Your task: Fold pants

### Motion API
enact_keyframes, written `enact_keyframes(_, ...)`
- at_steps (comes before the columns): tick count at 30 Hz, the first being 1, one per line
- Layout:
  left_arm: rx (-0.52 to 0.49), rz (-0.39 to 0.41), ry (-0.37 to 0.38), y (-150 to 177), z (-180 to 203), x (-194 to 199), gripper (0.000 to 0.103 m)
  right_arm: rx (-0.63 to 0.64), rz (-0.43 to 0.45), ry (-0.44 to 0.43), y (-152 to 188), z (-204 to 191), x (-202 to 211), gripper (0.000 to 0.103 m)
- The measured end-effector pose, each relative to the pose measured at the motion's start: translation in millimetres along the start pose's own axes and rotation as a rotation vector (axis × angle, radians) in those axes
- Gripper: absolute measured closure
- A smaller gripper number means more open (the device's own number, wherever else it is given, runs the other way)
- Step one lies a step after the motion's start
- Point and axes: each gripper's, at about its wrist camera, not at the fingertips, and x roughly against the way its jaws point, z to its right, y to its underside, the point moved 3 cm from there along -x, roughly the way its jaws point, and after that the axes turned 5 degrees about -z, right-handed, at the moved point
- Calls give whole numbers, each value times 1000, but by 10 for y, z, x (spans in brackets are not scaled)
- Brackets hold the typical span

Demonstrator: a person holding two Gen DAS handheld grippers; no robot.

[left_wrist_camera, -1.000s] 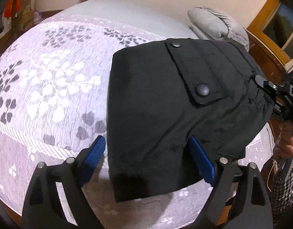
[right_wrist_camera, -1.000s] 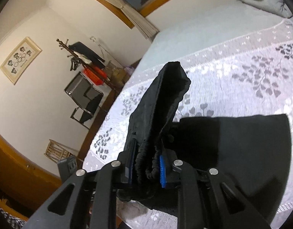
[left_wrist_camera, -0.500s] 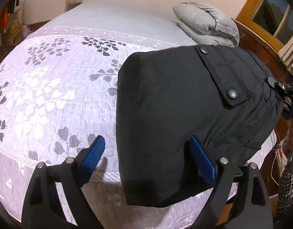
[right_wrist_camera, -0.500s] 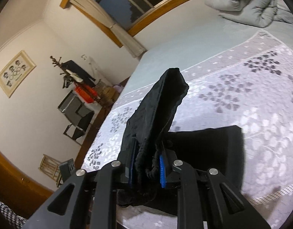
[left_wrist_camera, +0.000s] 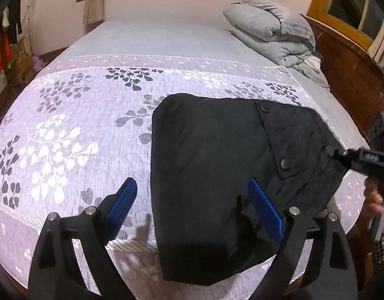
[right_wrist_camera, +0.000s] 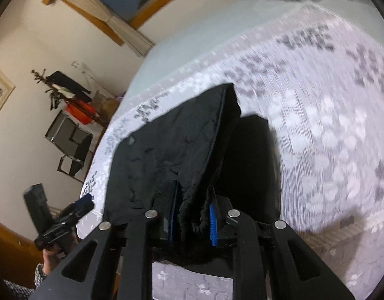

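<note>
Here, right tool (right_wrist_camera: 193,221) clamped on black pants (left_wrist_camera: 217,175), left tool (left_wrist_camera: 192,208) wide apart above them.

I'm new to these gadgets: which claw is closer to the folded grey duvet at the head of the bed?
Neither, clearly. The left claw hangs open over the black pants; the right claw grips their waistband. Both are far from the duvet.

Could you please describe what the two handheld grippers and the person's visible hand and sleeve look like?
Both the left gripper and right gripper have matte black angular frames with silver bolt heads and ribbed blue pads on the jaws. The hand is bare, above a black-and-white checked sleeve.
</note>
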Motion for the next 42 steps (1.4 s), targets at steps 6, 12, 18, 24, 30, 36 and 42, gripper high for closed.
enact_keyframes(6, -27, -5, -41, -18, 138, -89, 13, -46, -34, 5, 131, 270, -223, 79)
enact_keyframes(12, -28, -43, -73, 55, 140, -253, 13, 4, -63, 37, 144, 305, -291, 65)
enact_keyframes(18, -21, -52, -95, 134, 46, -245, 13, 32, -56, 39, 225, 248, -94, 41)
enact_keyframes(24, -24, -56, -119, 217, 29, -268, 12, 81, -87, 179, 368, 241, -91, 51)
enact_keyframes(30, 11, -69, -101, 242, -26, -355, 9, 81, -106, 218, 373, 273, -118, 47)
enact_keyframes(36, -50, 12, -126, -24, 55, -170, 10, 157, 17, 225, 77, 16, 207, 47)
enact_keyframes(42, -82, 44, -84, -366, 264, -270, 10, 248, 43, 204, -299, -308, -2, 50)
